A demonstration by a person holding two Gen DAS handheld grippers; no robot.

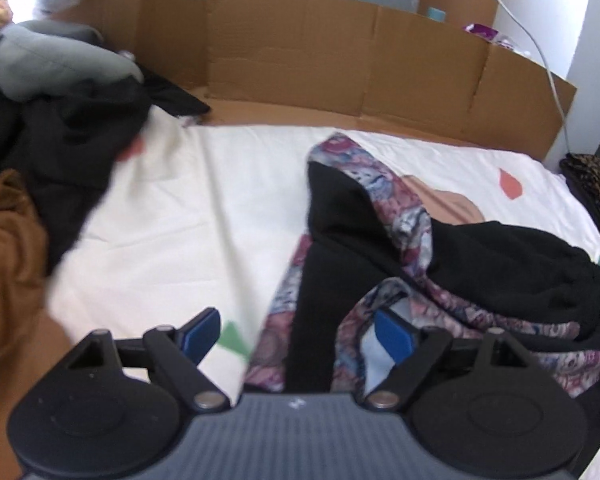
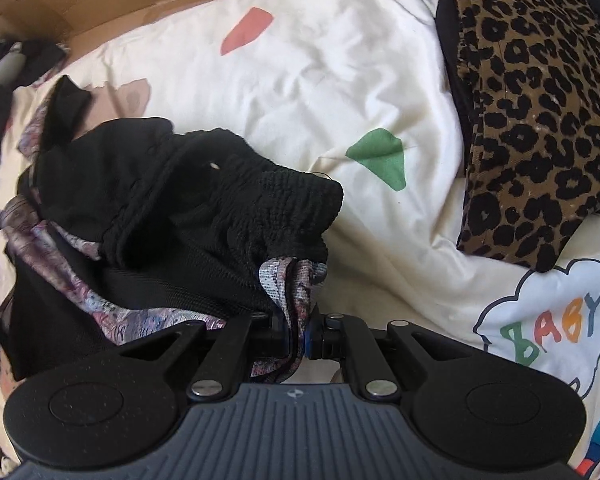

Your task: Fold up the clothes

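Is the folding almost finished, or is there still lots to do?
Just getting going. Done: a leopard-print piece lies folded at the bed's edge. In hand: the right gripper is shut on the black and paisley garment, still crumpled; the left gripper is open over it. Left: a dark and brown pile of clothes waits unfolded.

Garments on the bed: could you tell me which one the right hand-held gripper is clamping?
The black-and-paisley garment, pinched at its patterned edge by the right hand-held gripper; the leopard-print one lies untouched.
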